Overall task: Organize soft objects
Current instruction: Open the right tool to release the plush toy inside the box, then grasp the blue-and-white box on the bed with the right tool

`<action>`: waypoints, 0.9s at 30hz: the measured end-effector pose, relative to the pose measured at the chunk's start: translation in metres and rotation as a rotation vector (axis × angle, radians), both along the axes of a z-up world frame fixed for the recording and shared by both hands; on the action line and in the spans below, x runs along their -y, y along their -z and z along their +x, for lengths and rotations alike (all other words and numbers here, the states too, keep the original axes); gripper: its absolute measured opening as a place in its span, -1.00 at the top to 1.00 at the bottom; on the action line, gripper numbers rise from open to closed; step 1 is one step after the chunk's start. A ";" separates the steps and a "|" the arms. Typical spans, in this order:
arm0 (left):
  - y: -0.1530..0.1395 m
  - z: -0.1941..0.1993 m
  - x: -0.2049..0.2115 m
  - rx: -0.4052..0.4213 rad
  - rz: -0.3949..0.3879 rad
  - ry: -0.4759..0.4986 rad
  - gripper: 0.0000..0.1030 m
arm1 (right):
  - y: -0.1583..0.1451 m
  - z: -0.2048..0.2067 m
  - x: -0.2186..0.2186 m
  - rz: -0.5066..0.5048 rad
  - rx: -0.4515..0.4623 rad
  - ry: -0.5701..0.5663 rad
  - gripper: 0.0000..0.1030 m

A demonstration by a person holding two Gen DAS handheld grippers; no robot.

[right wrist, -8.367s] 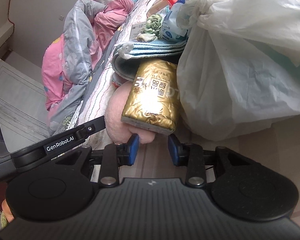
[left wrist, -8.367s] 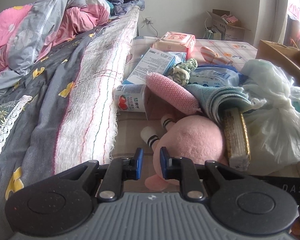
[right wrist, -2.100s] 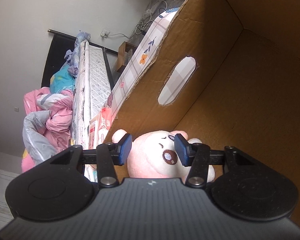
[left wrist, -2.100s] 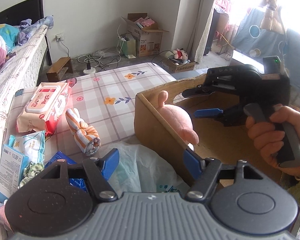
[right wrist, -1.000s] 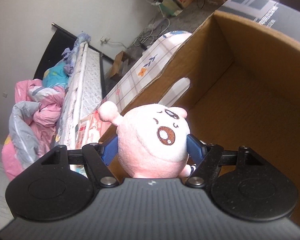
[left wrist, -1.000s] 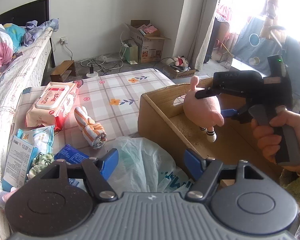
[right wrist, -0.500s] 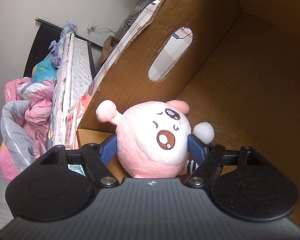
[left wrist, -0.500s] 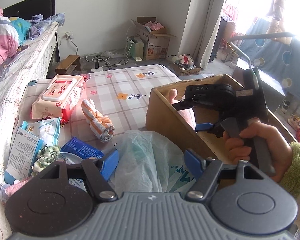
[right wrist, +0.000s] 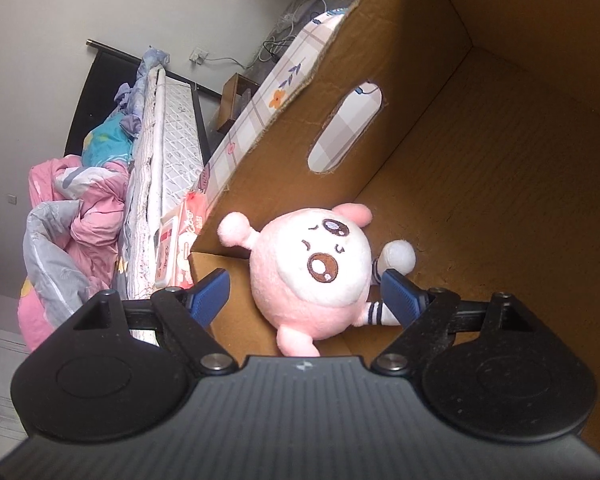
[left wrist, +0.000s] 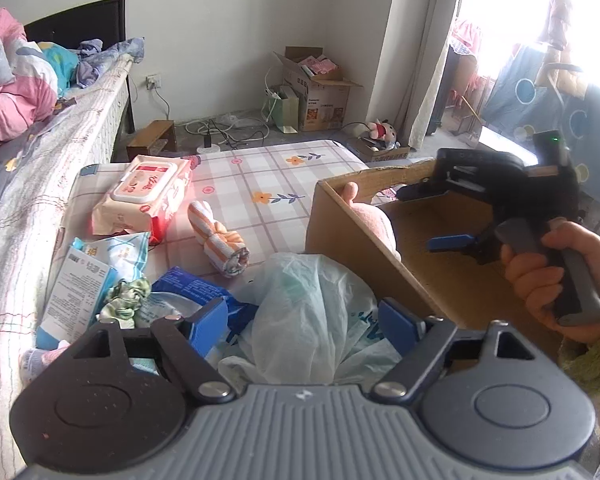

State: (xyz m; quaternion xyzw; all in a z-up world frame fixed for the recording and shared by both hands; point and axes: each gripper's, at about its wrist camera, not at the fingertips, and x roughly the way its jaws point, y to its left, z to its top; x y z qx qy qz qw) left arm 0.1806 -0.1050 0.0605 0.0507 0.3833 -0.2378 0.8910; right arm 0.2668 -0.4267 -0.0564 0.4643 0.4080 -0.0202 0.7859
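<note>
Room: bedroom with a white wall; a bed (left wrist: 40, 168) piled with pink and grey bedding runs along the left.
Surface: a checked floral mattress (left wrist: 260, 176) carries the clutter and the cardboard box (left wrist: 364, 248), the landmark here.
Plush toy (right wrist: 312, 276): pink and round, lying inside the cardboard box against its near wall, face up; from the left wrist view only its pink top shows over the box rim.
Right tool (right wrist: 304, 296): over the box, jaws opening and wide, 1 blue pad on each side of the plush toy without pressing it; a hand (left wrist: 548, 276) grips its handle.
Left tool (left wrist: 300, 320): outside the box, just left of it, jaws opening and wide, nothing gripped, over a white plastic bag (left wrist: 312, 312).
Rolled striped cloth (left wrist: 220, 240): left of the box, apart from it.
Wet-wipes pack (left wrist: 144, 196): further left of the box.
</note>
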 end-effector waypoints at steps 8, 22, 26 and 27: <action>-0.007 -0.045 -0.063 0.059 -0.004 -0.117 -0.87 | -0.050 -0.063 -0.012 -0.063 0.118 -0.098 -0.61; -0.006 -0.071 -0.133 0.159 -0.011 -0.215 -0.87 | -0.095 -0.085 -0.132 -0.073 0.231 -0.447 -0.61; -0.005 -0.053 -0.142 0.211 0.034 -0.224 -0.87 | -0.104 -0.066 -0.165 -0.025 0.233 -0.517 -0.61; -0.004 -0.043 -0.142 0.226 0.062 -0.228 -0.87 | -0.107 -0.058 -0.175 -0.018 0.230 -0.536 -0.61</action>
